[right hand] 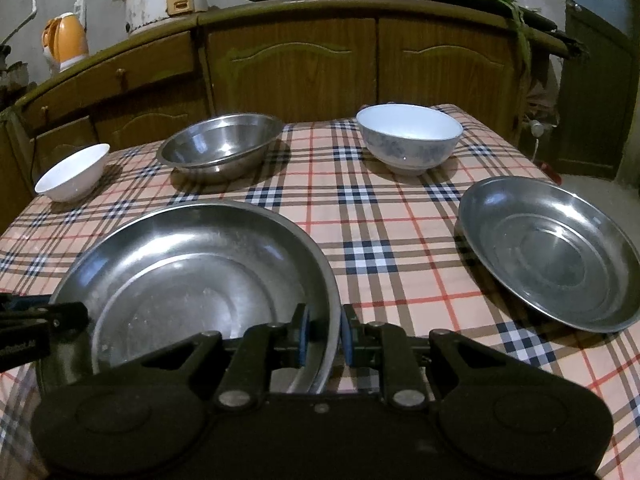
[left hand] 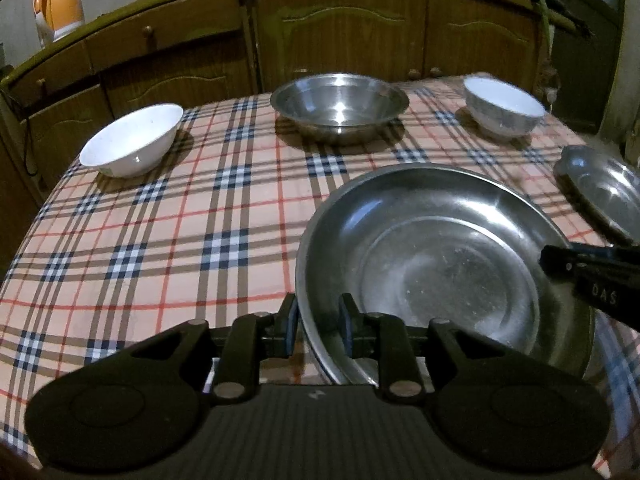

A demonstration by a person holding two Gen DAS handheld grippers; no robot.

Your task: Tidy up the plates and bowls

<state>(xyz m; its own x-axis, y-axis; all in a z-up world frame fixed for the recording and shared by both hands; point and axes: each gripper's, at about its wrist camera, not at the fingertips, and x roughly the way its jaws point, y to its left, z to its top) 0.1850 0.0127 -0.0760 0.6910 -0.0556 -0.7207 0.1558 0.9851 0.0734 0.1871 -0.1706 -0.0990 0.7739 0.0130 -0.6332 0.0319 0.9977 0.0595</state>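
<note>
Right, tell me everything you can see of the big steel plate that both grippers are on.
The big steel plate is a round, shallow metal dish with a raised rim, a flat centre ring and a scuffed, faintly speckled bottom. It is empty and sits near the front edge of the plaid tablecloth. The left gripper straddles its left rim, one finger inside and one outside; the right gripper straddles its right rim the same way. Whether it rests on the cloth or is slightly lifted cannot be told.

Cloth (right hand: 384, 216): peach plaid w/ navy, white, red, brown lines. Plates (right hand: 192, 280) & mid bowl (right hand: 220, 146) silver. Left bowl (right hand: 74, 174) white; right bowl (right hand: 408, 142) white w/ faint blue print. Kettle (right hand: 66, 40) orange.
</note>
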